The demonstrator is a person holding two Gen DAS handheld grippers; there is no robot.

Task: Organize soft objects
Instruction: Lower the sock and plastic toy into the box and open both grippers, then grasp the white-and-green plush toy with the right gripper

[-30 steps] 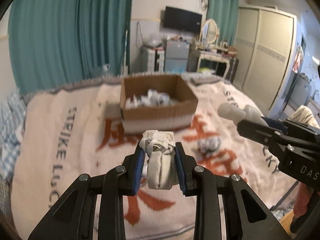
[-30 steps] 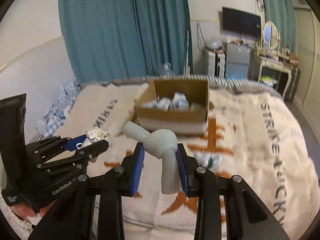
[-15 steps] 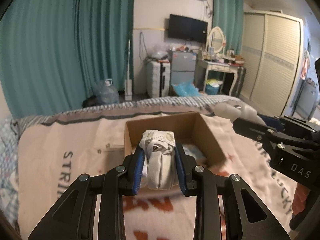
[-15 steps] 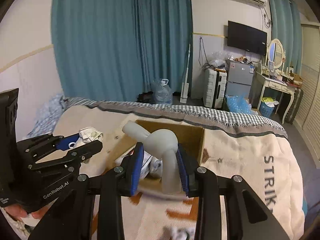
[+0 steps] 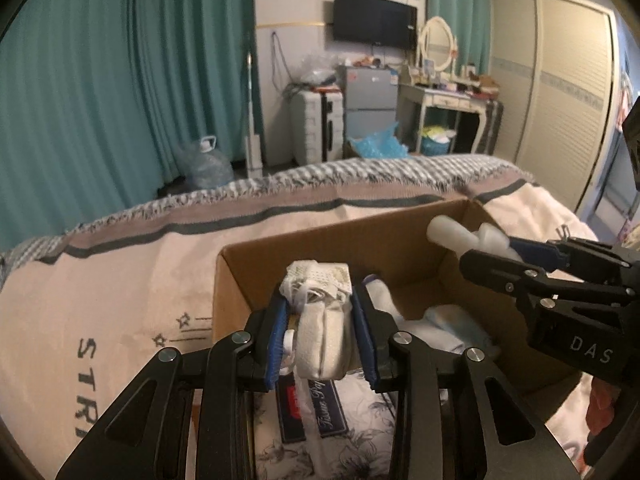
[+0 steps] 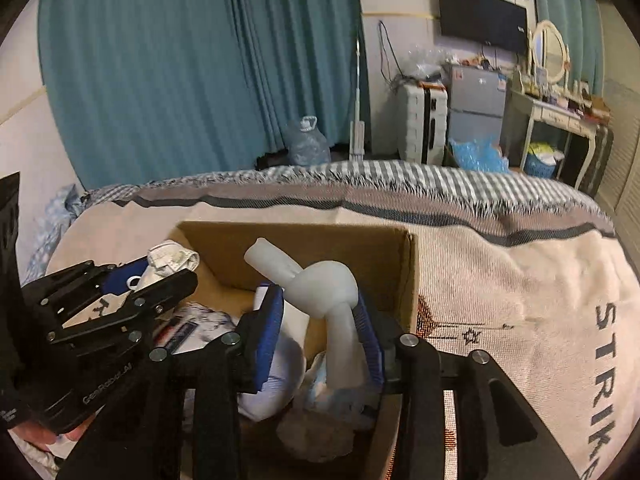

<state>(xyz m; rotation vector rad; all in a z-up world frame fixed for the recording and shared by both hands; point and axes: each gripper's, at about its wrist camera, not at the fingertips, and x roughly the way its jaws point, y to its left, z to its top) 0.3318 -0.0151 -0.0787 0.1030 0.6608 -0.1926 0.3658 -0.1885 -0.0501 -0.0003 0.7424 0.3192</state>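
My left gripper [image 5: 323, 330] clamped on white folded cloth bundle [image 5: 320, 320], pads pressing both its sides; bundle hangs over near-left part of open cardboard box [image 5: 256, 276]; my right gripper [image 6: 322, 336] has pale grey knotted soft piece [image 6: 320, 284] between its pads, jaws just been opening, left pad clear of it, right pad touching its stem; piece over box, toward right wall; box holds white and pale blue soft items [image 6: 276, 368] and printed packet [image 5: 320, 400]; box sits on cream blanket [image 6: 520, 300] with dark lettering; teal curtains [image 5: 120, 80] beyond bed.
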